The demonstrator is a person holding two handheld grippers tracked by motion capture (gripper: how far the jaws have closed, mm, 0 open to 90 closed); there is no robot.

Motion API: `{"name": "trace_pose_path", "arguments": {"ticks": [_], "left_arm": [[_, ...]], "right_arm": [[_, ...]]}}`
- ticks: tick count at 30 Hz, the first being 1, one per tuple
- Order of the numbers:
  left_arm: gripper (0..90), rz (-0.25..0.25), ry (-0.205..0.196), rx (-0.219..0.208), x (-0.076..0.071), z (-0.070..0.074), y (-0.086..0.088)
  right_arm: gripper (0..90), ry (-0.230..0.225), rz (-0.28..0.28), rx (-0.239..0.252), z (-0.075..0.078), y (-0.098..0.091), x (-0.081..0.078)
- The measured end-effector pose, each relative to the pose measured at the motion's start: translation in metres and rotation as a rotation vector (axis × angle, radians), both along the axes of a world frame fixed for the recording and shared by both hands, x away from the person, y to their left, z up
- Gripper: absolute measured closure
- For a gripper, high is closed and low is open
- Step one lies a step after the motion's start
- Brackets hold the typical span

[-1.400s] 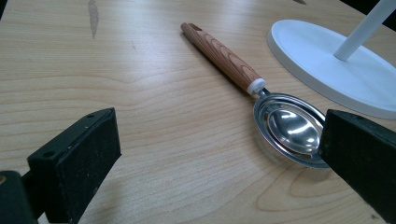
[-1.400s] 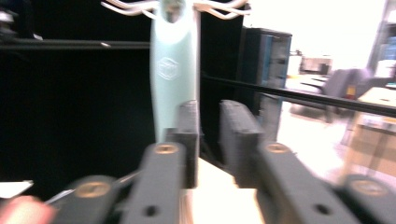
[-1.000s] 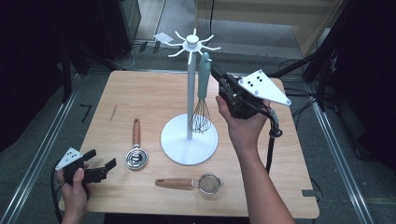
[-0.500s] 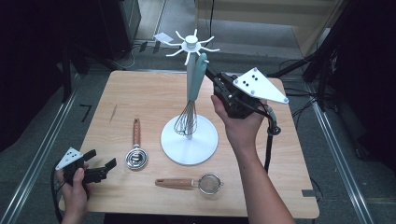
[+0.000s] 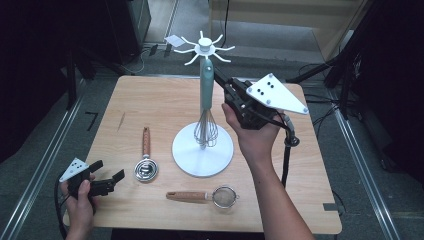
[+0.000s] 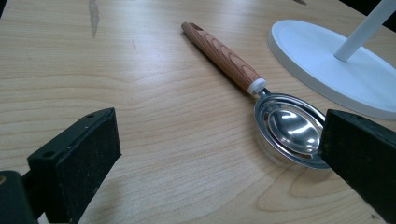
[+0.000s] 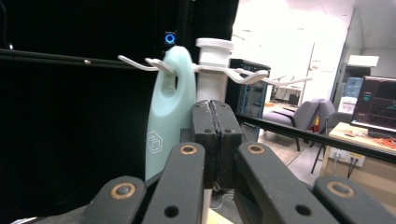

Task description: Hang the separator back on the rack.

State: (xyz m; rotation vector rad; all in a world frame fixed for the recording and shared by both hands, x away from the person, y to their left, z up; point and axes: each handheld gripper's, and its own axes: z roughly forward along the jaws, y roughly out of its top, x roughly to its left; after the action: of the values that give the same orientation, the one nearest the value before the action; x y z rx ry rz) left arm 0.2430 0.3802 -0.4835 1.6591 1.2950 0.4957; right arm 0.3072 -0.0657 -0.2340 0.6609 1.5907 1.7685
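A whisk with a mint-green handle (image 5: pixel 205 89) hangs by its loop from a hook of the white utensil stand (image 5: pixel 202 159), its wires low beside the pole. In the right gripper view that handle (image 7: pixel 168 112) sits on a hook just left of the stand's post (image 7: pixel 214 51). My right gripper (image 5: pixel 219 77) is raised beside the handle's top; its jaws (image 7: pixel 215 106) are pressed shut together with nothing between them. My left gripper (image 5: pixel 109 171) rests at the table's front left, open. Its jaws (image 6: pixel 217 128) stand wide apart, facing a metal scoop.
A wooden-handled metal scoop (image 5: pixel 145 166) (image 6: pixel 287 125) lies left of the stand's base (image 6: pixel 327 60). A small mesh strainer (image 5: pixel 223 196) with a wooden handle lies near the front edge. The stand's hooks (image 5: pixel 225 49) spread out at the top.
The whisk, tilted toward my right gripper a second ago, now hangs straight down along the pole. My right gripper has shifted slightly. The left gripper has stayed put.
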Motion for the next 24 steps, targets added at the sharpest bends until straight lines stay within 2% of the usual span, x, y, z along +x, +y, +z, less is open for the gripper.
{"name": "trace_pose_path", "arguments": {"ticks": [8,24], "left_arm": [[0.0,0.000,0.000,0.001,0.000,0.000,0.000],[0.0,0.000,0.001,0.001,0.000,0.000,0.000]], "right_arm": [[90.0,-0.007,0.026,-0.007,0.002,0.010,-0.007],[90.0,-0.011,0.044,-0.026,0.003,0.023,-0.008]]}}
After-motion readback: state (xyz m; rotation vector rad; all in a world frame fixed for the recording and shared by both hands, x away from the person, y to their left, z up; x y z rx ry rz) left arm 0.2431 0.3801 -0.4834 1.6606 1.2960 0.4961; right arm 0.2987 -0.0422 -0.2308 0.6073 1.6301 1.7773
